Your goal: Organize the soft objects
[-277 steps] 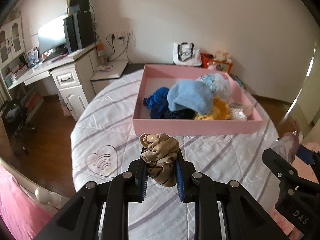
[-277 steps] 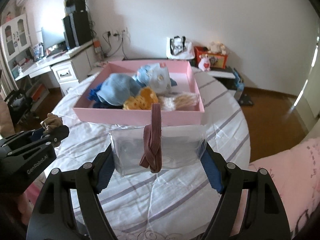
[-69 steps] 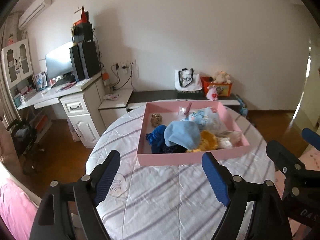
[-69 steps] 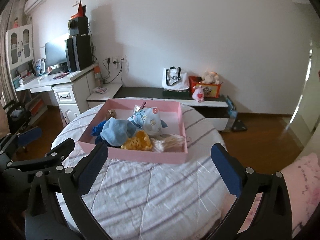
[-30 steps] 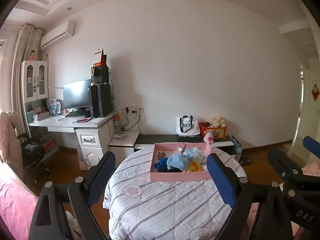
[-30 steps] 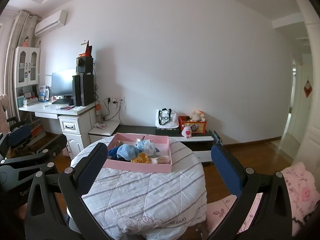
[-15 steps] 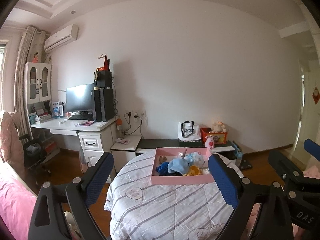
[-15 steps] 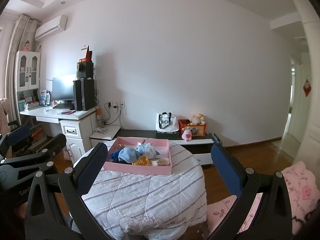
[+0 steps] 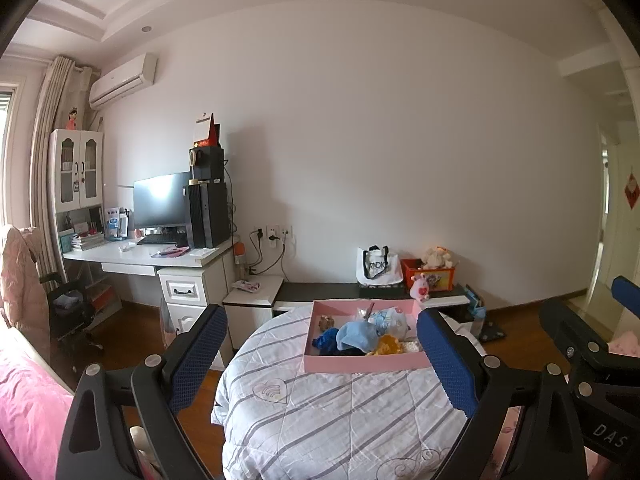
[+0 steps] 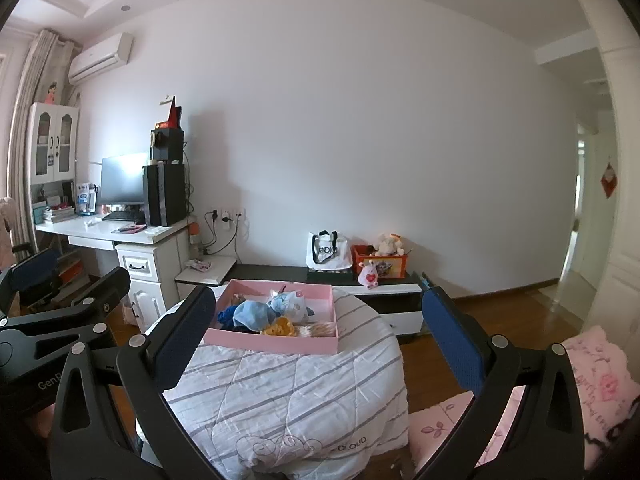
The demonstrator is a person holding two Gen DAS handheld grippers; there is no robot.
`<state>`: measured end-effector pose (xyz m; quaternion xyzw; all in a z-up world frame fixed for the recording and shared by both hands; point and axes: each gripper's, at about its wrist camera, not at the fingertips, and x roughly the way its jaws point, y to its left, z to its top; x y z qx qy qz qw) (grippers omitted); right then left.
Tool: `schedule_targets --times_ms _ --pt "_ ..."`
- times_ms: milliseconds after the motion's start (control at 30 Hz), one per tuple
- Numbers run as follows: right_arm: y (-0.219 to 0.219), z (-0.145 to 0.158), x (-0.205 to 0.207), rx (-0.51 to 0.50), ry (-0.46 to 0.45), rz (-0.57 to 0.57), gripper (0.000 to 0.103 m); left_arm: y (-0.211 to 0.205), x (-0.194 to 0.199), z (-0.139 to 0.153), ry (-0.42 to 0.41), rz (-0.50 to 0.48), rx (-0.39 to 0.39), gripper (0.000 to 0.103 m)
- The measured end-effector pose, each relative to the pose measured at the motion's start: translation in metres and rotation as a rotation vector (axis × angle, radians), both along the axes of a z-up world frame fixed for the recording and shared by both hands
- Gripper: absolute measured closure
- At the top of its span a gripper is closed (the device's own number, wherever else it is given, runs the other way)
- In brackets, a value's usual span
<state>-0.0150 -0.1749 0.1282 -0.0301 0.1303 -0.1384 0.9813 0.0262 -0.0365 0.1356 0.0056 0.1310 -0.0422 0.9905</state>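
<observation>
White wall [image 9: 400, 140] fills most of both views, with a desk [image 9: 148, 256] at its left carrying a monitor [image 9: 160, 200] and a black tower [image 9: 210, 214]. Near the middle stands the round surface [image 9: 340, 412], draped in a white quilt with grey stripes. A low black shelf [image 10: 280, 270] runs along the wall behind it, holding a white tote [image 9: 378, 266] and a red box [image 9: 428, 276] of plush toys.

On the far part of the surface lies the pink tray [image 9: 360, 364], its rim low and square. Inside it the soft things are heaped together: a light blue hat [image 9: 356, 334], a dark blue knit [image 9: 326, 340] at its left, a pale printed cloth [image 9: 390, 320] behind, a yellow knit [image 9: 390, 346] at the right front, and a small tan scrunchie [image 9: 326, 322] alone in the far left corner.

Left claw [image 9: 322, 364] is spread wide and grips nothing; the tray sits well beyond its blue pads [image 9: 196, 356], seen in the gap between them. Right claw [image 10: 318, 342] is likewise spread wide and bare, and the tray again lies far ahead between its pads [image 10: 452, 340], nearer the left one. Each claw shows at the edge of the other's view, the pair well apart from the tray and its contents.
</observation>
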Motion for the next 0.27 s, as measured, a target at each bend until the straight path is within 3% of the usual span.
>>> schedule_targets --times_ms 267 --pt "0.0000 0.0004 -0.0007 0.001 -0.001 -0.001 0.000 -0.0013 0.0009 -0.0036 -0.005 -0.004 0.002 0.009"
